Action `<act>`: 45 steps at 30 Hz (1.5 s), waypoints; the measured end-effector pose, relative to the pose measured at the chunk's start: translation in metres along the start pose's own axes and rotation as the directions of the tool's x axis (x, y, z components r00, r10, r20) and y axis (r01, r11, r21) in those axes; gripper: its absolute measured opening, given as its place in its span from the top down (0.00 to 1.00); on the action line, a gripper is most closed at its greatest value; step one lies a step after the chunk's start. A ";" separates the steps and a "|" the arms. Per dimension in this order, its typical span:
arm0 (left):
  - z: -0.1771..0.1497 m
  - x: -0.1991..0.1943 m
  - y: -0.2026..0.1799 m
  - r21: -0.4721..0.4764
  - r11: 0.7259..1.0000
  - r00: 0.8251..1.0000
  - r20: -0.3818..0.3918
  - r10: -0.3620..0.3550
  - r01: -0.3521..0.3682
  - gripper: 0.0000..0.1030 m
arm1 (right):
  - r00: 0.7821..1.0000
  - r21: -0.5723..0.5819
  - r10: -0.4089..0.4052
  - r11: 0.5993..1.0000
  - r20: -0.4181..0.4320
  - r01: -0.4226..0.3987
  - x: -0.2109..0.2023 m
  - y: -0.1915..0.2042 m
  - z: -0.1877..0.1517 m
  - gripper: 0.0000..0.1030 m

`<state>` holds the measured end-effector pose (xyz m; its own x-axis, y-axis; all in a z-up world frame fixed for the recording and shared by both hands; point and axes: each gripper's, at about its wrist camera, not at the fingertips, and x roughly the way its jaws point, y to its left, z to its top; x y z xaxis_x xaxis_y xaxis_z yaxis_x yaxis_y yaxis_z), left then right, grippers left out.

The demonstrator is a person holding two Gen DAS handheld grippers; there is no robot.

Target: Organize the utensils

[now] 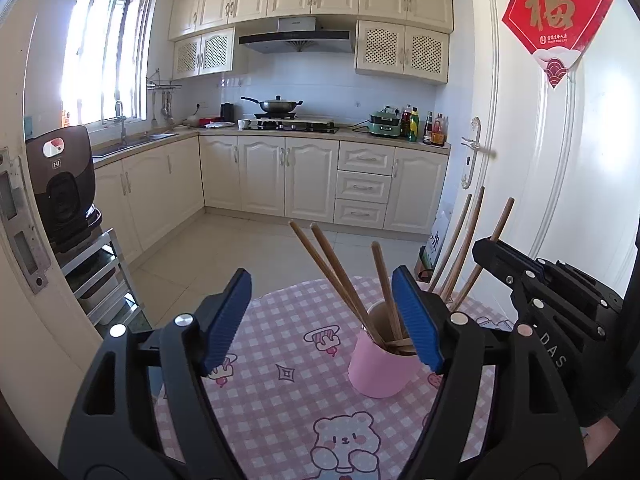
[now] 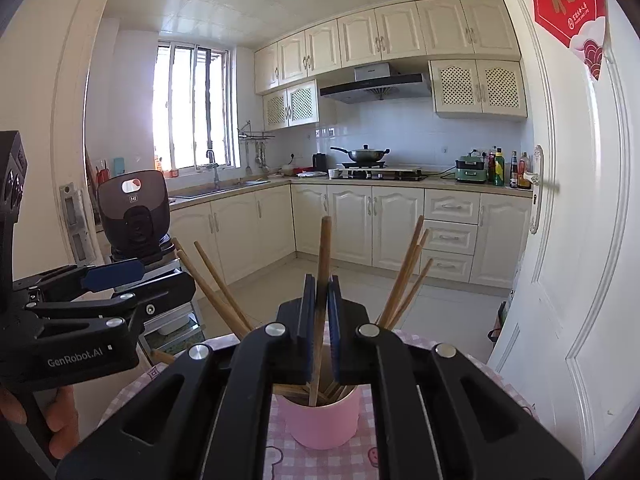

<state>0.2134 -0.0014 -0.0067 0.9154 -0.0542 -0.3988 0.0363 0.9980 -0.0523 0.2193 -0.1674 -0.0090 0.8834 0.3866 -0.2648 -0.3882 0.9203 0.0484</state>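
Note:
A pink cup [image 1: 380, 368] stands on the pink checked tablecloth [image 1: 288, 400] with several wooden chopsticks [image 1: 332, 264] leaning out of it. My left gripper [image 1: 322, 280] is open just before the cup, its blue pads [image 1: 416, 320] apart and nothing between them. In the right wrist view my right gripper [image 2: 321, 292] is shut on one upright chopstick [image 2: 325, 248] whose lower end reaches into the pink cup [image 2: 324, 420]. The right gripper [image 1: 486, 250] also shows at the right edge of the left wrist view. The left gripper [image 2: 168, 276] shows at the left of the right wrist view.
The small table sits in a kitchen doorway. A white door [image 1: 560, 160] is close on the right, a metal rack with a dark appliance [image 1: 64, 184] on the left. Cream cabinets [image 1: 304, 176] and a tiled floor lie beyond. A hand [image 2: 60, 420] holds the left gripper.

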 end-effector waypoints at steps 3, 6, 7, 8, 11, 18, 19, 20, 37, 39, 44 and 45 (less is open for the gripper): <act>-0.004 -0.008 0.003 -0.008 1.000 1.000 0.016 0.009 -0.009 0.30 | 1.000 0.016 0.002 1.000 0.009 -0.002 -0.008 -0.001 -0.002 0.90; -0.009 -0.017 0.006 -0.017 1.000 1.000 0.022 0.008 -0.007 0.29 | 1.000 0.019 -0.002 1.000 0.022 0.002 -0.018 0.000 -0.004 0.70; -0.010 -0.019 0.006 -0.019 1.000 1.000 0.024 0.006 -0.006 0.28 | 1.000 0.014 -0.002 1.000 0.027 0.001 -0.022 0.002 -0.005 0.70; -0.012 -0.021 0.006 -0.019 1.000 1.000 0.024 0.005 -0.004 0.27 | 1.000 0.009 -0.002 1.000 0.029 0.001 -0.025 0.004 -0.007 0.70; -0.016 -0.029 0.007 -0.022 1.000 0.999 0.030 0.015 -0.014 0.26 | 0.999 0.008 -0.008 1.000 0.032 0.008 -0.035 0.009 -0.012 0.70; -0.030 -0.052 0.006 -0.004 0.999 0.998 0.056 0.036 -0.036 0.22 | 0.999 0.008 -0.047 0.999 0.028 0.046 -0.059 0.020 -0.024 0.60; -0.031 -0.055 0.005 0.008 0.999 0.997 0.060 0.039 -0.040 0.22 | 0.997 0.010 -0.066 0.998 0.030 0.065 -0.063 0.022 -0.025 0.56; -0.033 -0.059 0.004 0.021 0.999 0.997 0.066 0.040 -0.042 0.22 | 0.996 0.012 -0.079 0.997 0.032 0.079 -0.068 0.025 -0.027 0.50; -0.054 -0.130 0.004 0.018 0.999 0.989 0.142 0.039 -0.042 0.11 | 0.990 0.037 -0.121 0.992 0.066 0.119 -0.132 0.049 -0.039 0.14; -0.055 -0.135 0.004 0.021 0.999 0.988 0.147 0.038 -0.041 0.11 | 0.988 0.030 -0.133 0.991 0.080 0.131 -0.139 0.052 -0.038 0.13; -0.060 -0.150 0.001 0.037 0.999 0.984 0.177 0.026 -0.033 0.10 | 0.983 0.021 -0.138 0.990 0.117 0.137 -0.153 0.061 -0.036 0.10; -0.061 -0.152 0.000 0.041 0.998 0.982 0.185 0.028 -0.037 0.10 | 0.983 0.020 -0.139 0.990 0.122 0.137 -0.155 0.062 -0.036 0.10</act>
<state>0.0500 0.0052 -0.0019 0.9744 -0.0187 -0.2240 0.0192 0.9998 -0.0001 0.0489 -0.1721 0.0005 0.9541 0.2597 -0.1493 -0.2580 0.9656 0.0312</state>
